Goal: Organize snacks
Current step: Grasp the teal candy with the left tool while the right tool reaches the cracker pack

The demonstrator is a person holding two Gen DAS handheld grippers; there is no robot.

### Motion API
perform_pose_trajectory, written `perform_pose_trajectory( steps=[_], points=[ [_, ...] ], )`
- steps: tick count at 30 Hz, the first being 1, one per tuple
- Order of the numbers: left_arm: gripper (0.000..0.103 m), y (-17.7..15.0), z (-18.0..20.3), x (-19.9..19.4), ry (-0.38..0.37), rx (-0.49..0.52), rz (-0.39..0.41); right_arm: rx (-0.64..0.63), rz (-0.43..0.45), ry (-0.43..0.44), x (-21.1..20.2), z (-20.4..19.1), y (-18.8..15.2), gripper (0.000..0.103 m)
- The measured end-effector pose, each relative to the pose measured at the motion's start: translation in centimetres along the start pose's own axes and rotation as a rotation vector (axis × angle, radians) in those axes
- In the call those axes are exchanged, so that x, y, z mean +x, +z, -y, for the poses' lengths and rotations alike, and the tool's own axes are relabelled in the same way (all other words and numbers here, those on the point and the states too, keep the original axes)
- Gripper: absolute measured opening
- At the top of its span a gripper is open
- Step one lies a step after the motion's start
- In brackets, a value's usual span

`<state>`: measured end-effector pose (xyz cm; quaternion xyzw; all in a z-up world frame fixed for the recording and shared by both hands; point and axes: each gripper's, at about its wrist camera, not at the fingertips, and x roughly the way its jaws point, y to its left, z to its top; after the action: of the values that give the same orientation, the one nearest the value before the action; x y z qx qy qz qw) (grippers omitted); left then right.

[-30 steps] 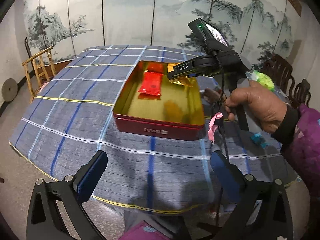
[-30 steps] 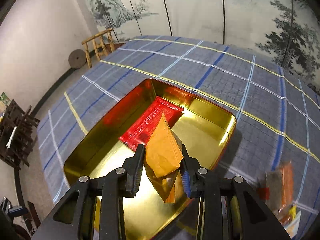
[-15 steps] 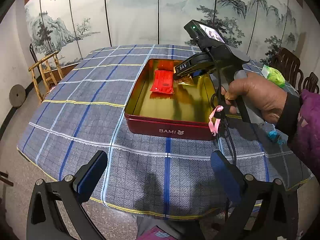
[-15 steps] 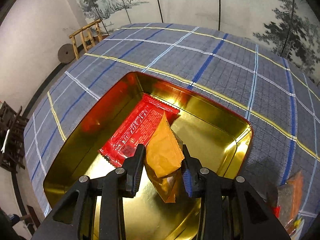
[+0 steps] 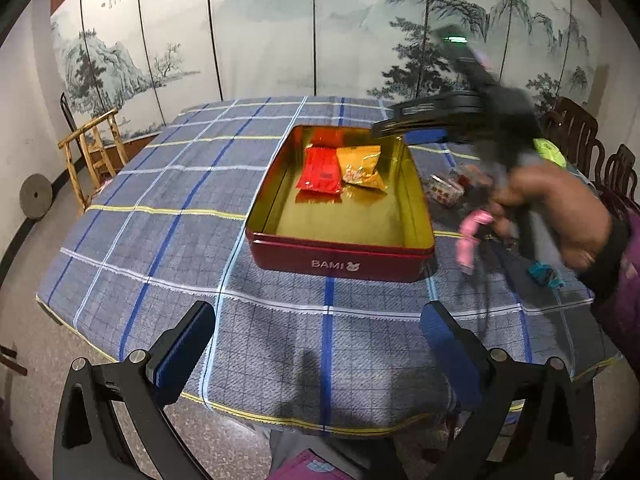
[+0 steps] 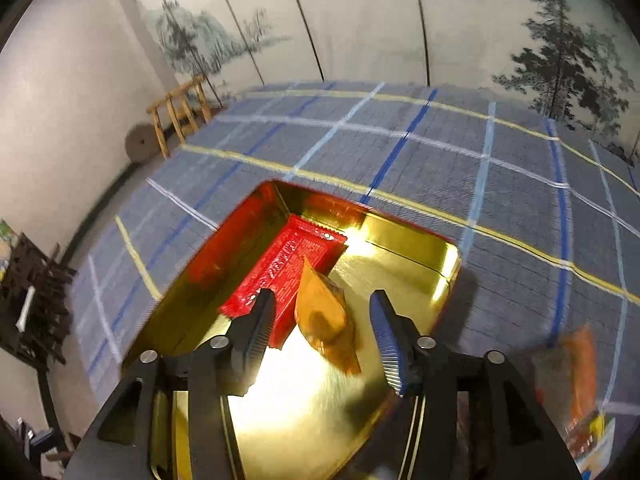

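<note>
Gold-lined red tin [image 5: 340, 262], "BAMI" on its near wall, sits roughly mid-surface on a blue plaid cloth [image 5: 168, 216] w/ white, yellow and blue stripes. Inside, at the tin's far end, lie two packets: a red snack packet [image 5: 320, 170] flat toward the far-left corner, and an orange snack packet [image 5: 362, 166] just beside it on its right, their edges touching or slightly overlapping; can't tell which.

Right gripper [image 6: 322, 318] hangs over the tin's far-right part, jaws apart, nothing between them in contact; in the right wrist view the orange snack packet [image 6: 326, 320] lies below the gap, w/ the red snack packet [image 6: 292, 264] to its left against the tin [image 6: 450, 256] wall. From the left wrist view the right gripper [image 5: 424, 128] is motion-blurred, held by the person's hand [image 5: 560, 216], w/ a pink ribbon [image 5: 470, 236] dangling under it.

Left gripper [image 5: 316, 344] hovers at the near edge of the surface, jaws wide apart, holding nothing, well apart from the tin.

More loose snacks [image 5: 446, 190] lie on the cloth right of the tin, incl. a small teal wrapper [image 5: 544, 274] near the right edge. A wooden chair [image 5: 94, 148] stands off the left side; painted folding screen [image 5: 320, 28] behind.
</note>
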<state>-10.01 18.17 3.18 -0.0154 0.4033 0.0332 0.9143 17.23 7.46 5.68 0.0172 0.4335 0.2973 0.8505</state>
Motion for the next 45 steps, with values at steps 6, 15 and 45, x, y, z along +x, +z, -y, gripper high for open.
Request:
perform_pose_trajectory(
  steps=[6,15,45],
  points=[
    [0.102,-0.2,2.0,-0.3,-0.069,0.047,0.004,0.046,0.154,-0.017,-9.9,4.6,-6.8,0.074],
    [0.102,0.4,7.6,0.7,-0.256,0.140,-0.074,0.167,0.114,-0.454,-19.4,16.8,-20.2,0.077],
    [0.047,3.1,26.8,13.1,-0.398,0.204,-0.421,0.252,0.251,-0.273,-22.2,21.9,-25.8,0.079]
  ],
)
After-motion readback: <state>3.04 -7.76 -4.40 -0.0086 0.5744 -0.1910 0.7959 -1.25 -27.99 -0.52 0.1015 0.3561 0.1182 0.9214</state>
